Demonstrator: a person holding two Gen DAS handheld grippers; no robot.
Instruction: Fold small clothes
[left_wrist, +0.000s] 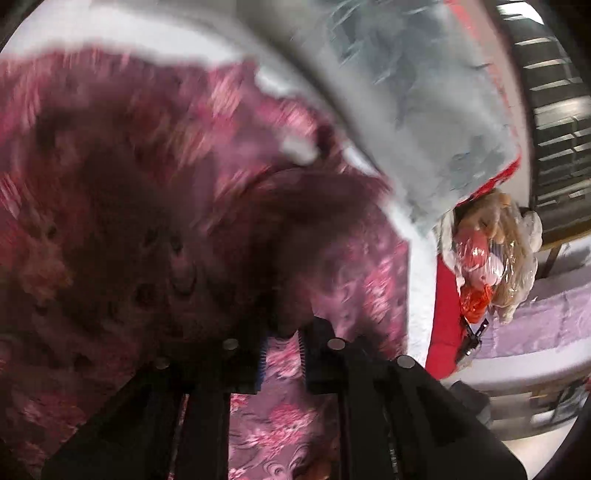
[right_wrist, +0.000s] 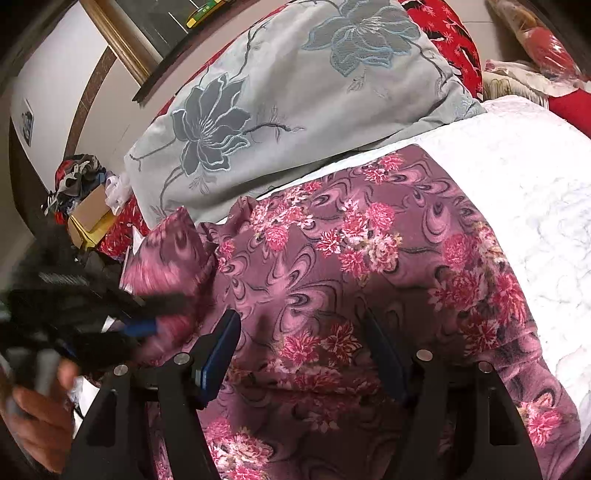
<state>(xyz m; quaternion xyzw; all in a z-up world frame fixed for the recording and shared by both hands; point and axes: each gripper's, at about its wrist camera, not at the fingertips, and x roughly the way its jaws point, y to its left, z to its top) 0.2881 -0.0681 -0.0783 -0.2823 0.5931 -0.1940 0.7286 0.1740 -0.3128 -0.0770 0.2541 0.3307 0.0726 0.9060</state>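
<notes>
A white quilted bed cover (right_wrist: 517, 206) carries a grey flowered pillow (right_wrist: 288, 96) and, in front of it, a purple flowered garment (right_wrist: 351, 266). At the left, the left gripper (right_wrist: 162, 314), blurred, has its jaws nearly closed on a lifted flap of the garment. The right gripper (right_wrist: 303, 350) hovers over the garment, jaws wide open, gripping nothing
</notes>
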